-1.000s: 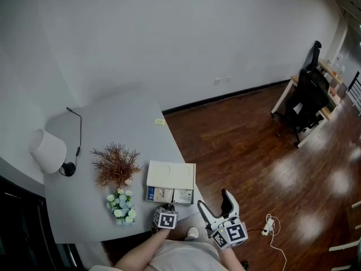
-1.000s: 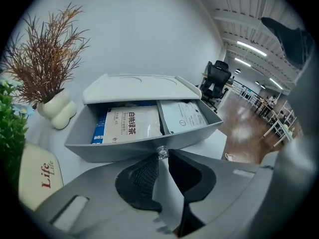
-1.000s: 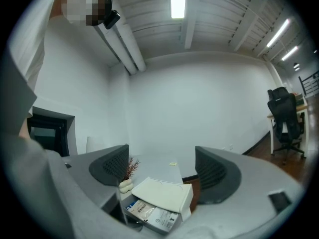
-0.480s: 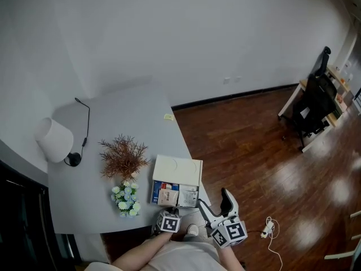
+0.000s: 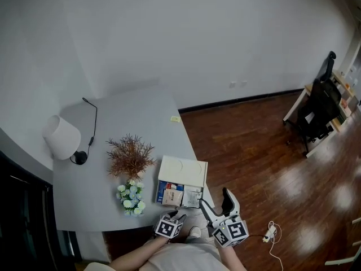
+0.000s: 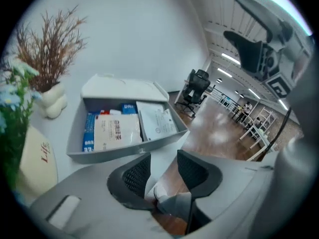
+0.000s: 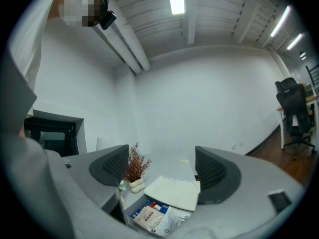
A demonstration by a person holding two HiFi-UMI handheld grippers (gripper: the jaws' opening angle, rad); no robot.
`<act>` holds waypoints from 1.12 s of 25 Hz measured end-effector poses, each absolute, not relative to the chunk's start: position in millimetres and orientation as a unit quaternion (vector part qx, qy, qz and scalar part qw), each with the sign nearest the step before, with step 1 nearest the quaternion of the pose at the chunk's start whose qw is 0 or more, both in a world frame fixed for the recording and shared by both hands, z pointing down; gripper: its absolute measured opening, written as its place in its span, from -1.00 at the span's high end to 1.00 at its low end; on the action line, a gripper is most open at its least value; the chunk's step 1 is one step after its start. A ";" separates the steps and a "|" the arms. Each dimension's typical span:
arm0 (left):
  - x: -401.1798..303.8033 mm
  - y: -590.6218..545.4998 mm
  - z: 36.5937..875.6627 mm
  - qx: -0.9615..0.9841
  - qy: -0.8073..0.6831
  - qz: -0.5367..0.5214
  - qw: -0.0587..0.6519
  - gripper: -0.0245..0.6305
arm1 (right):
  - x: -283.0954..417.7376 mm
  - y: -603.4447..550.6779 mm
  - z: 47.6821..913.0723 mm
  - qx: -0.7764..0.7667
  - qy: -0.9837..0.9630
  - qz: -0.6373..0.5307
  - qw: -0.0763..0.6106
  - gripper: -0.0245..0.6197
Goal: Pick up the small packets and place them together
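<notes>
An open grey box [image 5: 183,173] sits at the table's front right corner with its lid tipped back. Inside lie small packets: a beige one [image 5: 173,196], a white one [image 5: 192,196] and a blue one [image 6: 89,131]. My left gripper [image 5: 176,214] hovers just off the table's front edge, below the box. Its jaws are opening, and nothing is between them [image 6: 163,171]. My right gripper [image 5: 218,202] hangs over the floor to the right of the box, wide open and empty. In the right gripper view it [image 7: 162,166] looks down on the box lid [image 7: 174,192] and the packets [image 7: 147,216].
A dried plant in a white vase [image 5: 130,158] and a bunch of pale blue flowers [image 5: 131,197] stand left of the box. A lamp [image 5: 62,137] is at the far left, and a yellow note [image 5: 176,118] lies near the back edge. A power strip [image 5: 269,230] lies on the wood floor.
My left gripper has drawn back a little from the box's front wall toward the person. The right gripper has kept its place. The head view has shifted.
</notes>
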State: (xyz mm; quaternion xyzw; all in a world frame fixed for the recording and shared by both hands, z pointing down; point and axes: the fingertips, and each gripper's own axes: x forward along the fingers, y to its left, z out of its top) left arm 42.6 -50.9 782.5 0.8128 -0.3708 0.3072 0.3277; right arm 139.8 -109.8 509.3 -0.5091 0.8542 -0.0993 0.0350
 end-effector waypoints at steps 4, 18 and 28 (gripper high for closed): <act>38.0 -73.7 705.1 0.859 -0.398 0.224 0.231 0.41 | 141.1 -114.0 505.7 -0.511 0.853 -0.098 0.042 -0.37; -38.8 -145.1 469.6 0.847 -0.530 0.026 0.003 -0.19 | 136.4 -126.3 482.8 -0.512 0.855 -0.065 0.052 -0.37; -78.1 -134.5 430.8 0.826 -0.563 -0.007 -0.030 -0.24 | 128.7 -126.9 459.0 -0.496 0.865 -0.042 0.062 -0.37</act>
